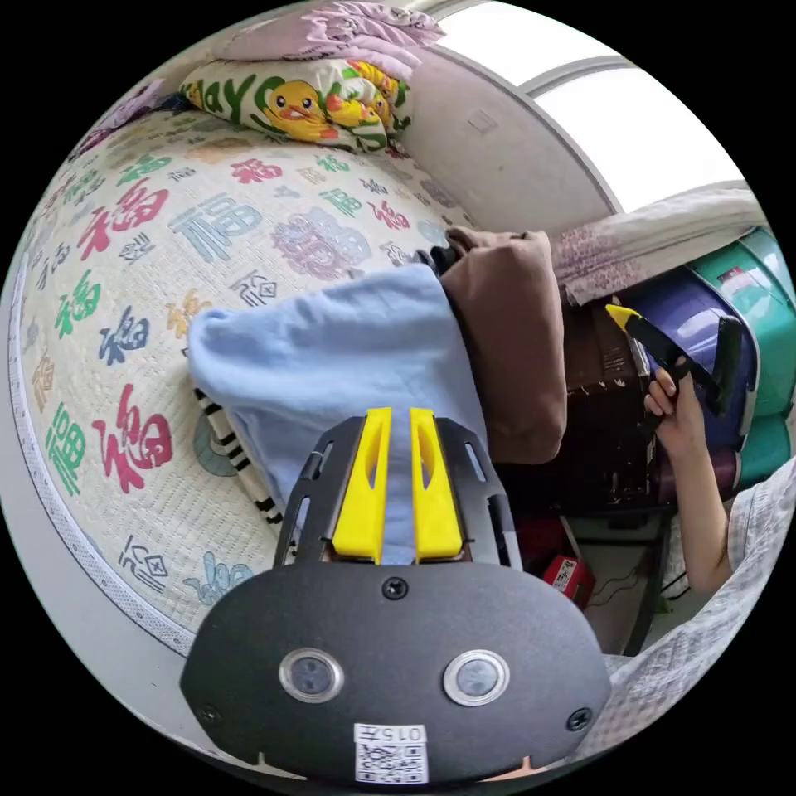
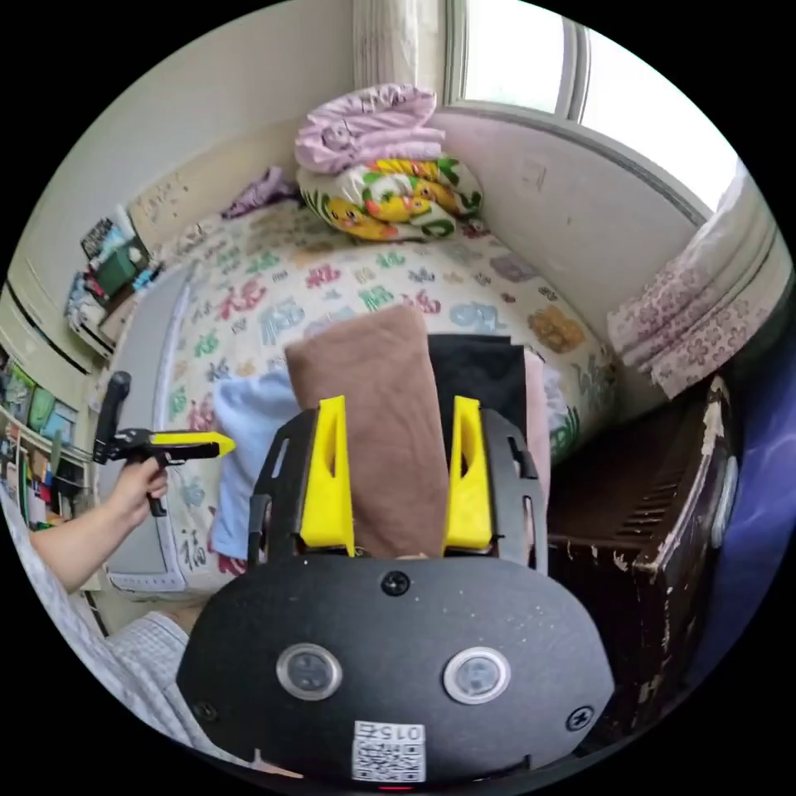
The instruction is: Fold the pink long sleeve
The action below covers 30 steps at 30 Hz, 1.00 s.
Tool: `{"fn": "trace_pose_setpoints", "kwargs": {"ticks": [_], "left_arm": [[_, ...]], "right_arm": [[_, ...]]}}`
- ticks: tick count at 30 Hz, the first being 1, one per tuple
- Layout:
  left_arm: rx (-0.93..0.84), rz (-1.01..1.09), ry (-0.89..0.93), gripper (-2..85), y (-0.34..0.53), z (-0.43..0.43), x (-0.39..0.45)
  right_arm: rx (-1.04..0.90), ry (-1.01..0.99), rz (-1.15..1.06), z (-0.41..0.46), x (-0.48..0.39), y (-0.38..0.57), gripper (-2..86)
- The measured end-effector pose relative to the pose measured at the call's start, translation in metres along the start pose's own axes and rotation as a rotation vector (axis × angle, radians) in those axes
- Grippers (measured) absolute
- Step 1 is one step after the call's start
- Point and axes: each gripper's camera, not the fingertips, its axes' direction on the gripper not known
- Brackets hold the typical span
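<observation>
Left gripper view: the left claw (image 1: 398, 481) hangs above a folded light blue garment (image 1: 332, 356) on the bed (image 1: 124, 274), its yellow jaws nearly closed with a narrow gap and nothing between them. Beside the blue garment lies a folded brown garment (image 1: 510, 340), and a striped cloth (image 1: 236, 452) shows beneath the blue one. At the far end, a duck-print quilt (image 1: 307, 104) carries a folded lilac blanket (image 1: 365, 33). The right claw (image 1: 630, 319) appears off the bed, held in a hand (image 1: 676, 406) in front of stacked storage boxes (image 1: 746, 332).

Right gripper view: the right claw (image 2: 398, 473) stands wide open with nothing held, the brown garment (image 2: 381, 414) seen between its jaws, apart from them. A black garment (image 2: 481, 369) lies beside the brown one, and a narrow pinkish edge (image 2: 537, 431) past it may be the pink long sleeve; this cannot be told. A dark wooden cabinet (image 2: 655, 514) adjoins the bed under a window (image 2: 597, 75) with a floral curtain (image 2: 688, 323).
</observation>
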Motion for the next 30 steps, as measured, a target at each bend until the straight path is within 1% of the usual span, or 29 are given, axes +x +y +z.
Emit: {"fn": "trace_pose_setpoints", "kwargs": {"ticks": [1, 2, 4, 6, 9, 12, 14, 15, 16, 18, 20, 22, 23, 24, 25, 26, 27, 28, 30], "left_arm": [[-0.028, 0.010, 0.006, 5.0, -0.008, 0.014, 0.013], [-0.035, 0.013, 0.002, 5.2, -0.011, 0.019, 0.020], [-0.035, 0.023, -0.030, 5.9, -0.024, 0.034, 0.040], [-0.065, 0.010, -0.041, 6.4, -0.033, 0.045, 0.048], [-0.082, -0.019, -0.061, 5.6, -0.042, 0.052, 0.052], [-0.087, -0.033, -0.048, 5.2, -0.045, 0.054, 0.054], [-0.090, -0.041, -0.044, 5.1, -0.046, 0.054, 0.055], [-0.094, -0.042, -0.046, 5.1, -0.046, 0.055, 0.056], [-0.099, -0.042, -0.049, 5.1, -0.047, 0.056, 0.056], [-0.107, -0.041, -0.053, 5.1, -0.047, 0.058, 0.056], [-0.116, -0.043, -0.056, 5.2, -0.047, 0.060, 0.055], [-0.121, -0.063, -0.050, 5.9, -0.044, 0.061, 0.051], [-0.123, -0.074, -0.038, 6.7, -0.044, 0.060, 0.049], [-0.104, -0.082, 0.024, 8.2, -0.045, 0.054, 0.049], [-0.023, -0.065, 0.180, 10.0, -0.045, 0.042, 0.052], [0.028, -0.053, 0.270, 10.8, -0.046, 0.035, 0.054], [0.105, -0.050, 0.396, 12.4, -0.047, 0.026, 0.057], [0.128, -0.074, 0.427, 15.1, -0.052, 0.026, 0.060], [0.133, -0.126, 0.404, 19.7, -0.064, 0.038, 0.061]], "right_arm": [[-0.105, 0.016, 0.000, 0.019, -0.002, -0.004, 26.2], [-0.161, 0.011, 0.012, 0.029, -0.003, -0.007, 26.3], [-0.327, -0.113, -0.016, 0.066, -0.015, -0.012, 25.4], [-0.365, -0.226, -0.049, 0.076, -0.024, -0.014, 24.1], [-0.400, -0.178, -0.080, 0.072, -0.034, -0.020, 22.9], [-0.421, -0.183, -0.147, 0.066, -0.044, -0.021, 21.3], [-0.431, -0.170, -0.188, 0.060, -0.049, -0.021, 17.4], [-0.437, -0.158, -0.216, 0.053, -0.052, -0.021, 14.0], [-0.407, -0.156, -0.268, 0.042, -0.057, -0.019, 11.6], [-0.340, -0.163, -0.297, 0.024, -0.061, -0.011, 9.9], [-0.267, -0.258, -0.254, 0.006, -0.053, 0.000, 8.8], [-0.168, -0.454, -0.116, -0.012, -0.025, 0.015, 7.1], [-0.148, -0.493, -0.077, -0.016, -0.018, 0.019, 6.6], [-0.107, -0.543, -0.019, -0.022, -0.007, 0.028, 6.4], [-0.091, -0.564, 0.021, -0.026, -0.001, 0.035, 6.3], [-0.088, -0.566, 0.029, -0.028, 0.000, 0.038, 6.3], [-0.080, -0.561, 0.024, -0.032, 0.000, 0.043, 6.4], [-0.078, -0.555, 0.004, -0.037, -0.004, 0.046, 6.5], [-0.078, -0.541, -0.032, -0.045, -0.010, 0.052, 7.1]]}}
